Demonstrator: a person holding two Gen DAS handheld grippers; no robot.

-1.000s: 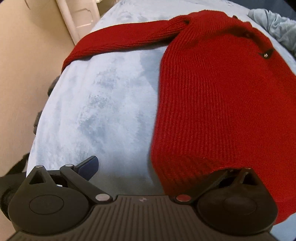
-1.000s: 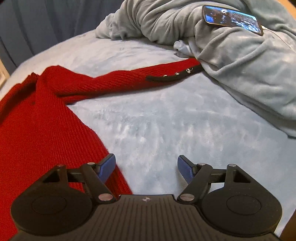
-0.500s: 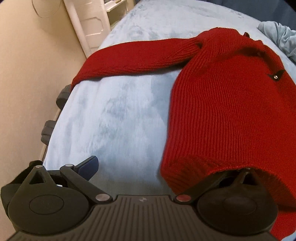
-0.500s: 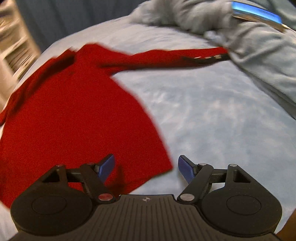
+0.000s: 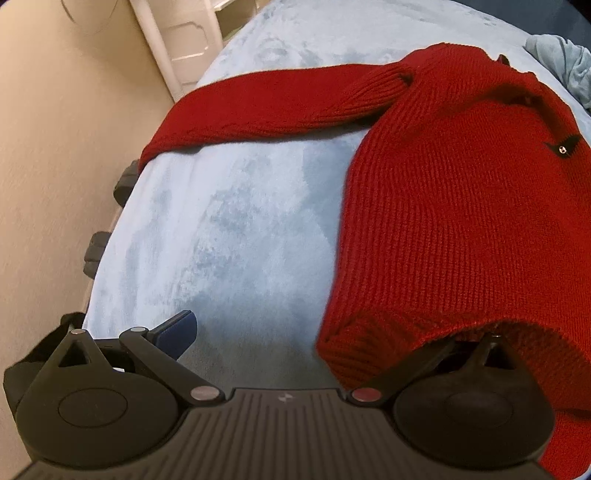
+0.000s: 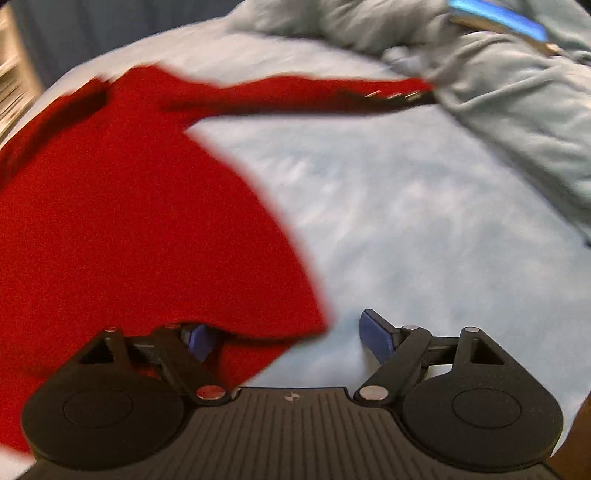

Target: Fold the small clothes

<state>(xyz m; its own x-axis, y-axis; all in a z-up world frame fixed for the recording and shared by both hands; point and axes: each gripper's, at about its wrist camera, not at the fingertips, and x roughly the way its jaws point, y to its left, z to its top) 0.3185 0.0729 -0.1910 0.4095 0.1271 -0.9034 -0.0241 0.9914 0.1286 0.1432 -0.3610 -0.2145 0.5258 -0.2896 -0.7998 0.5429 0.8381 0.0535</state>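
Both sets of jaws gape at the red sweater (image 5: 454, 221) hem's corners, where closing may snag the bed (image 5: 236, 229) fleece.

We see open pale-blue bed surface (image 5: 229, 229) across centre and lower left of the left wrist view, clear to pass. Red sweater (image 5: 461, 221) fills the right side, its sleeve (image 5: 258, 110) barring the upper middle. Wall (image 5: 48, 166) and white furniture (image 5: 177, 44) close off the left edge. In the right wrist view, the centre-right is open; a bunched grey blanket (image 6: 509, 122) with a phone (image 6: 498, 18) on top blocks the upper right.
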